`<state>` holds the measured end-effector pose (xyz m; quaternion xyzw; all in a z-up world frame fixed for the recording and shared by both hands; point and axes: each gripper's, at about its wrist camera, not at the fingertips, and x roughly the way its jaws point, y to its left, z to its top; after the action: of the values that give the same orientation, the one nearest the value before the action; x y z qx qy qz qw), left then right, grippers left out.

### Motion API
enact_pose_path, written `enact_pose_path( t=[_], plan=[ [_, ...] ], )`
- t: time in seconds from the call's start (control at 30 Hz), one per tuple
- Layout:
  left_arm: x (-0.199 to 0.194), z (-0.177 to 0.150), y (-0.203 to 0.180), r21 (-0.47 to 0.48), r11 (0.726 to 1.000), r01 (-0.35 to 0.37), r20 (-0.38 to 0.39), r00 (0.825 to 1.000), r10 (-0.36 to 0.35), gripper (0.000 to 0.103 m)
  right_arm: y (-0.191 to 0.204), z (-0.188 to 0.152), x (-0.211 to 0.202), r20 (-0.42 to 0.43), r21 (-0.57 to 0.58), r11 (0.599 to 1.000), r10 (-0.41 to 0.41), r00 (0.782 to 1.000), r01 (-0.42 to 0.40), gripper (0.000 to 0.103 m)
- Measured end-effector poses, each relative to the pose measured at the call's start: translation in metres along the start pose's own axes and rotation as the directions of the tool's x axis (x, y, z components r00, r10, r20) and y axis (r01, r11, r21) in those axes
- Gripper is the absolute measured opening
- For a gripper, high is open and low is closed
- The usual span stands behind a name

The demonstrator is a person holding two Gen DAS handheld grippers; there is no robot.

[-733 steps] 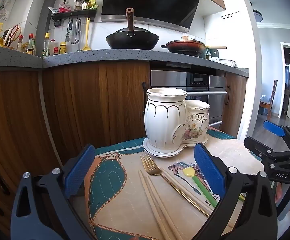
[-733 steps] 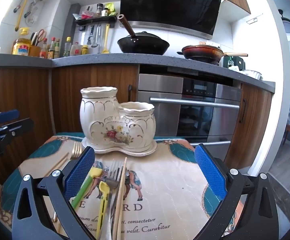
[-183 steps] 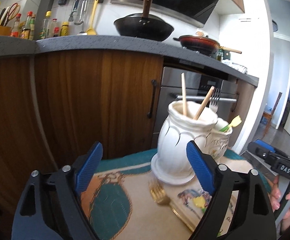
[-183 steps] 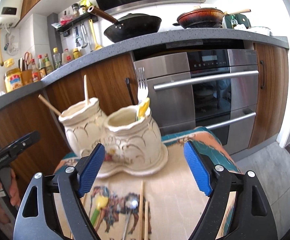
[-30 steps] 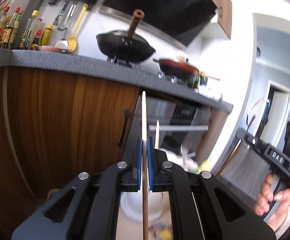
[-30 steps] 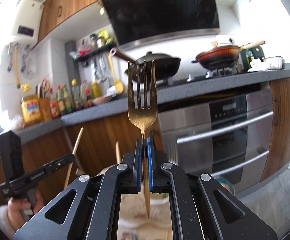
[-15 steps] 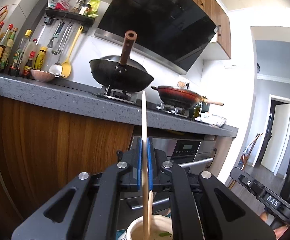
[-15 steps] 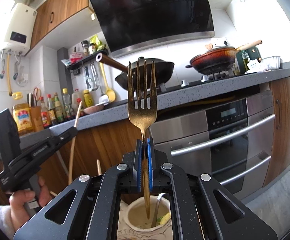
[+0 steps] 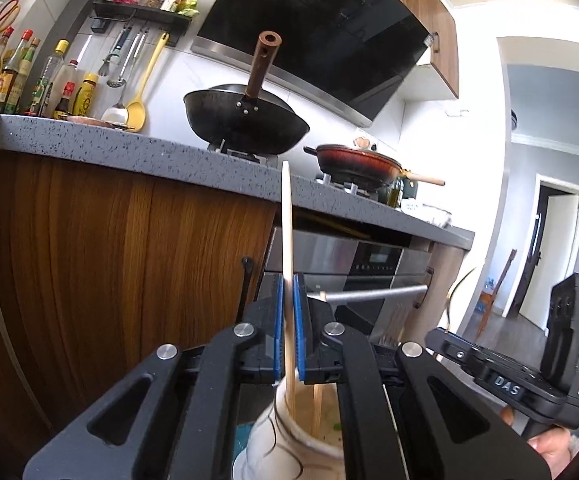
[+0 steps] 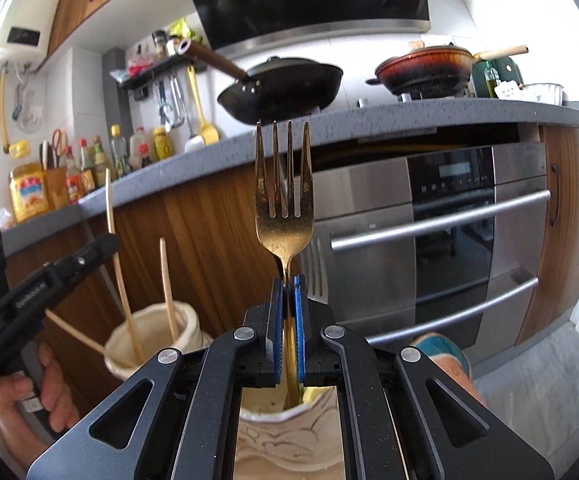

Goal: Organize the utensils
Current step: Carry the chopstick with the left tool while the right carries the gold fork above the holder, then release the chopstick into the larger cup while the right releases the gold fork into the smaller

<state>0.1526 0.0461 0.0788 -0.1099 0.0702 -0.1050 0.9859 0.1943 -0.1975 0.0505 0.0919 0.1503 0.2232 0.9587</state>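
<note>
My left gripper (image 9: 288, 332) is shut on a wooden chopstick (image 9: 287, 240) held upright, its lower end inside the taller white ceramic holder (image 9: 289, 444), where another chopstick (image 9: 317, 404) stands. My right gripper (image 10: 288, 332) is shut on a gold fork (image 10: 284, 196), tines up, its handle end inside the shorter white holder (image 10: 289, 428) below. In the right wrist view the taller holder (image 10: 153, 344) stands at left with several chopsticks (image 10: 168, 288), and the left gripper's body (image 10: 45, 280) is beside it.
Behind is a wooden cabinet front (image 9: 109, 260) under a grey counter (image 9: 129, 148) with a black wok (image 9: 245, 120) and a red pan (image 9: 359, 162). A steel oven (image 10: 449, 240) is at the right. The right gripper's body (image 9: 509, 372) shows at lower right of the left view.
Both grippers have come down over the holders. The chopstick's lower end has gone deeper into the taller holder, and the fork's handle has gone into the shorter one.
</note>
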Motion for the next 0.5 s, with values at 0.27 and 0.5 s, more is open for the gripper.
enact_pose_path(
  t=[0.27,0.5],
  plan=[
    [-0.002,-0.006,0.003,-0.006,1.000,0.014,-0.059,0.998,-0.014,0.005,0.007,-0.011,0.004,-0.025,-0.037,0.999,-0.012,1.000,0.011,0.006],
    [-0.001,-0.007,0.007,-0.031,0.999,0.019,-0.070,0.997,-0.021,0.007,0.009,-0.012,0.004,-0.017,-0.057,0.998,-0.025,1.000,0.024,0.006]
  ],
)
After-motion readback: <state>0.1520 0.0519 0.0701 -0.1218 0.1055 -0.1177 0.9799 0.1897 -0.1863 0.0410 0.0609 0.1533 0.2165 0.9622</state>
